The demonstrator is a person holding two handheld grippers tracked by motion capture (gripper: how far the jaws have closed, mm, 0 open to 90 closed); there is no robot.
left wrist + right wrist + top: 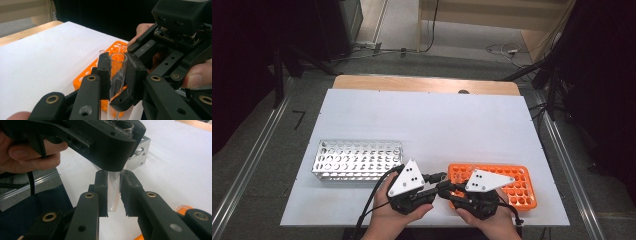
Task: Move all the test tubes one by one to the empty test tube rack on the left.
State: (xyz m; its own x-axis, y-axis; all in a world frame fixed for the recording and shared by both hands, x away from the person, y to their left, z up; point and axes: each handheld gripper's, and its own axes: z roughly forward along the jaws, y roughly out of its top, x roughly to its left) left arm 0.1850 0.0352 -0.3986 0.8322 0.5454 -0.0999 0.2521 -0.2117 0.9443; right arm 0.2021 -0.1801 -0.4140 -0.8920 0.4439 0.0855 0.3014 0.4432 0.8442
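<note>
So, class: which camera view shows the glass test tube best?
The left gripper view: the test tube stands upright, open rim and side clear. The right gripper view shows its rounded lower end between jaws; the high view hides it among the grippers.

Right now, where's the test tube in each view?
High view: too small to make out; look where the left gripper and right gripper meet, bottom centre.
Left gripper view: test tube upright at centre, between that gripper's fingers.
Right gripper view: centre, between its fingers, under the left gripper.
Shared landmark: orange rack, beside the tube.
</note>
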